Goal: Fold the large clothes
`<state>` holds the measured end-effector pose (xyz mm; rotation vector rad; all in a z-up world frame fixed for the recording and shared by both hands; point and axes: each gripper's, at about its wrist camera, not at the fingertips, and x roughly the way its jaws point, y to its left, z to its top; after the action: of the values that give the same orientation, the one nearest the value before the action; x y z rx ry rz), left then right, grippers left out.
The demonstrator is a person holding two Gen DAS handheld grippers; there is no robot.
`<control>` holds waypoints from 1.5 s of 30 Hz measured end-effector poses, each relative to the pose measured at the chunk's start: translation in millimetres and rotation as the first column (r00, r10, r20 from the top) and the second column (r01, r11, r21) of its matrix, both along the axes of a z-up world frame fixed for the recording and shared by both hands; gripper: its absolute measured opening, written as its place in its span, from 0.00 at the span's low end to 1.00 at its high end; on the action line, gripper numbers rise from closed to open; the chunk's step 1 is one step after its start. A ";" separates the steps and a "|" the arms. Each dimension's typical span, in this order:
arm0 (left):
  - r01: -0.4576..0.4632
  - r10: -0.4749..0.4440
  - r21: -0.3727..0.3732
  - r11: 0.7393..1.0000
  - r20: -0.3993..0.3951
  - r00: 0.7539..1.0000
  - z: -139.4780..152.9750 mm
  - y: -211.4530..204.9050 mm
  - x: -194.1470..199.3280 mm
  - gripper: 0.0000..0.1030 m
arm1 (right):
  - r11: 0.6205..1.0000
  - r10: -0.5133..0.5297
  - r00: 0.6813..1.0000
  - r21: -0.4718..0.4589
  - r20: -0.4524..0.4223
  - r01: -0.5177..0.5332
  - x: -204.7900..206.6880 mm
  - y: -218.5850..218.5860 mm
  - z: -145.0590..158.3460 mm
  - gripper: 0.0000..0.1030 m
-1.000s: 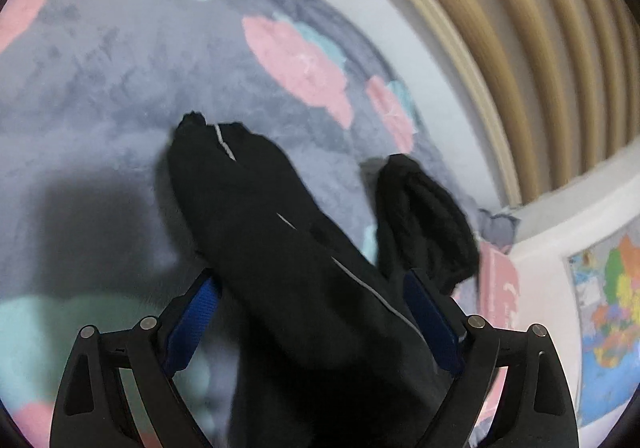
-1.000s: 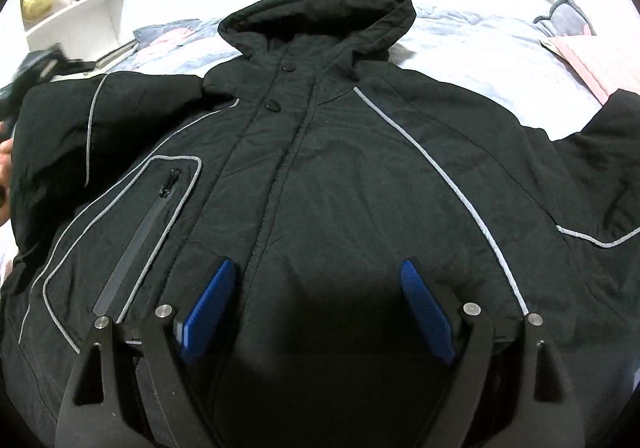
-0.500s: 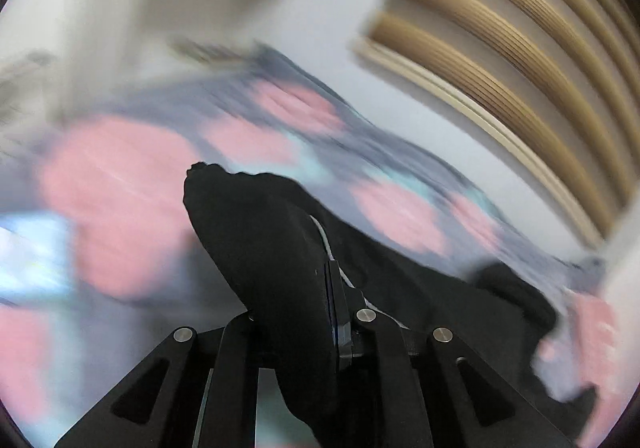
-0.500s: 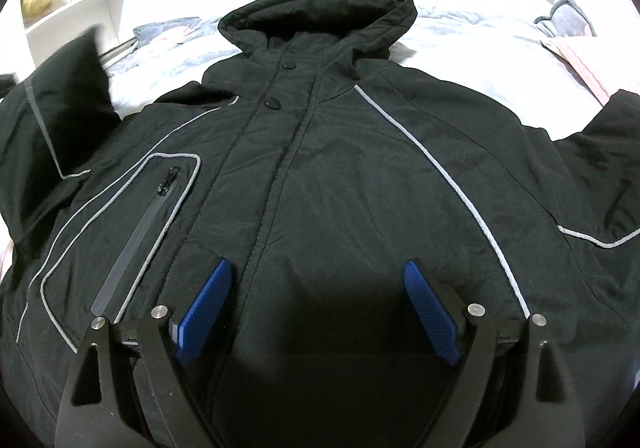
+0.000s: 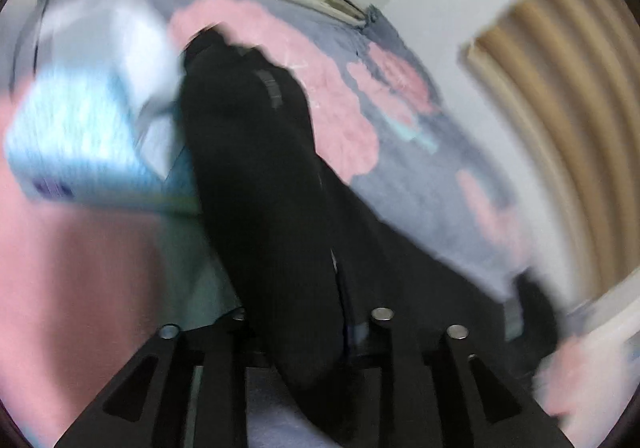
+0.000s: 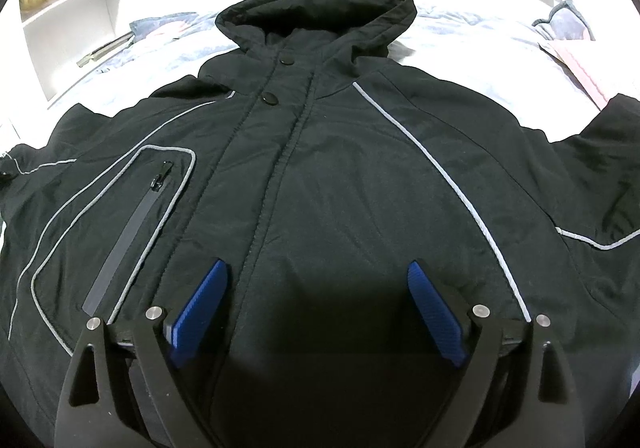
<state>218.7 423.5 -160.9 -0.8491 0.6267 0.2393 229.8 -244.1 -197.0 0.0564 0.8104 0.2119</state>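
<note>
The left gripper (image 5: 316,332) fingers, easing apart, clasp the black sleeve (image 5: 256,168) between them; right gripper (image 6: 316,312) released above the jacket (image 6: 340,168): lay the sleeve flat across

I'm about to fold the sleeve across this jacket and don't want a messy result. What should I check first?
1. Sleeve between the left claw's fingers: ok, though the claw is opening.
2. Grip firm enough to carry it: cannot tell, view blurred.
3. Jacket front lying flat: ok.
4. Front snaps closed: ok.
5. Right claw open, gripping nothing: ok.
6. Hood tucked in: not ok, it lies above the collar.
</note>
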 end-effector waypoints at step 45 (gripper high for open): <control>0.818 -0.791 0.464 0.340 -0.328 0.515 42.3 -471.7 17.5 0.27 | 0.999 -0.015 1.000 0.046 -0.026 0.016 -2.0 -9.2 3.4 0.94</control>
<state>236.2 -48.3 -118.7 0.1524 0.8954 -0.4823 227.8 -253.4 -193.6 0.1091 0.8309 0.2155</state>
